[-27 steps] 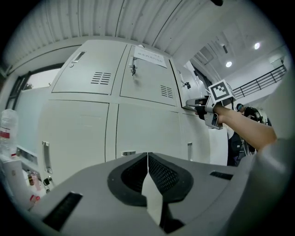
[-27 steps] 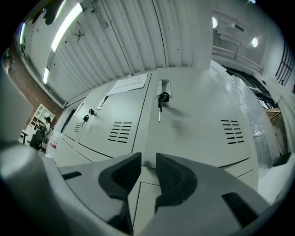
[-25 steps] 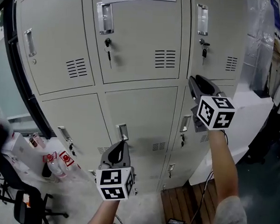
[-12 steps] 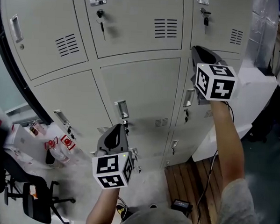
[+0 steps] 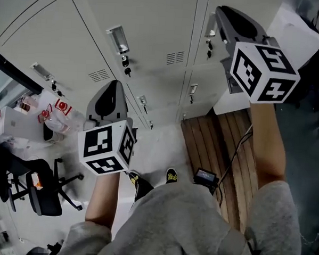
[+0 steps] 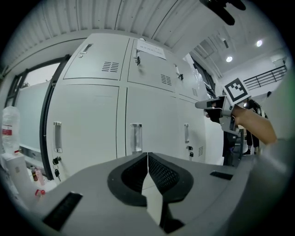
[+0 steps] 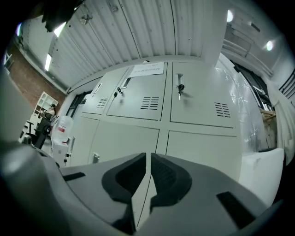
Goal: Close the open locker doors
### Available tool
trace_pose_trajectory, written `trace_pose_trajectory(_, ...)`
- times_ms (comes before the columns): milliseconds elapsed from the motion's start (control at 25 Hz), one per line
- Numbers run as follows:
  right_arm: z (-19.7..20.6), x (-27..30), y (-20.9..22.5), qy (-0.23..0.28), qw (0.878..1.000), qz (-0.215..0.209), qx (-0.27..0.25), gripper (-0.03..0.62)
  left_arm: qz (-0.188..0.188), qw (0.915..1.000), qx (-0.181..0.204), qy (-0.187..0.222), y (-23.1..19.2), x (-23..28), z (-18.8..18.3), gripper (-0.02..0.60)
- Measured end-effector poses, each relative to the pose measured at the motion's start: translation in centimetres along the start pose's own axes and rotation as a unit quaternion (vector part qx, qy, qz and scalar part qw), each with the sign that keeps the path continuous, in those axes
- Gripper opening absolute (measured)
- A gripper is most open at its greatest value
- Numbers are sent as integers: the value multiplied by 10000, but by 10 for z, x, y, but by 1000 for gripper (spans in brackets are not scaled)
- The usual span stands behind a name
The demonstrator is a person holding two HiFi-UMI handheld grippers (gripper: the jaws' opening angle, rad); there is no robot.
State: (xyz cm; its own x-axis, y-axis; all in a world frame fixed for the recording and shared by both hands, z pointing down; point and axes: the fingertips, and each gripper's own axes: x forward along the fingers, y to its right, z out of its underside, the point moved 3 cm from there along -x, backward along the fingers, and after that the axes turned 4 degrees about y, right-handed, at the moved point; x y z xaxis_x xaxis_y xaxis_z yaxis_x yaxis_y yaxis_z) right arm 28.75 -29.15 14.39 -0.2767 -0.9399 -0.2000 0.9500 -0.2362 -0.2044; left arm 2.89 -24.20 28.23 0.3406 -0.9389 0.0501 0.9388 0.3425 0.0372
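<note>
- Two grippers face a bank of pale grey lockers (image 5: 154,23); every one of the doors (image 6: 87,124) in view sits flush and shut.
- On the left gripper (image 6: 147,157) the jaws are pressed together tip to tip and hold nothing.
- Straight beyond those jaws is a lower-row door. Its metal handle (image 6: 136,137) shows just above the jaw tips and is well clear of them.
- On the right gripper (image 7: 148,159) the jaws have just been closing. They now stand a thin slit apart with nothing between them.
- Ahead of the right jaws, the seam between two lower doors lines up with that slit.
- Above them in the upper row, a key (image 7: 179,88) hangs in one lock and a paper sheet (image 7: 148,69) is stuck to the neighbouring door.
- Neither pair of jaws touches a door.
- In the left gripper view, the right gripper is off to the right of the left jaws, held out on a bare forearm (image 6: 256,126).
- In the head view, a slatted wooden board (image 5: 222,143) lies on the floor below the right jaws, with a small black box (image 5: 205,177) at its edge.
- An office chair (image 5: 41,193) stands left of the left jaws.
</note>
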Motion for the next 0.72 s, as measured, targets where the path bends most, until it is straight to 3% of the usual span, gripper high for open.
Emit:
trace_pose_trajectory(480, 148, -167, -96, -1256, 9904, -472, 344, 51, 305, 9984, -90, -460, 37, -56, 90, 11)
trace_pose_trajectory(720, 178, -192, -101, -1542, 9840, -169, 878, 51, 368, 9967, -171, -705, 53, -68, 112, 11)
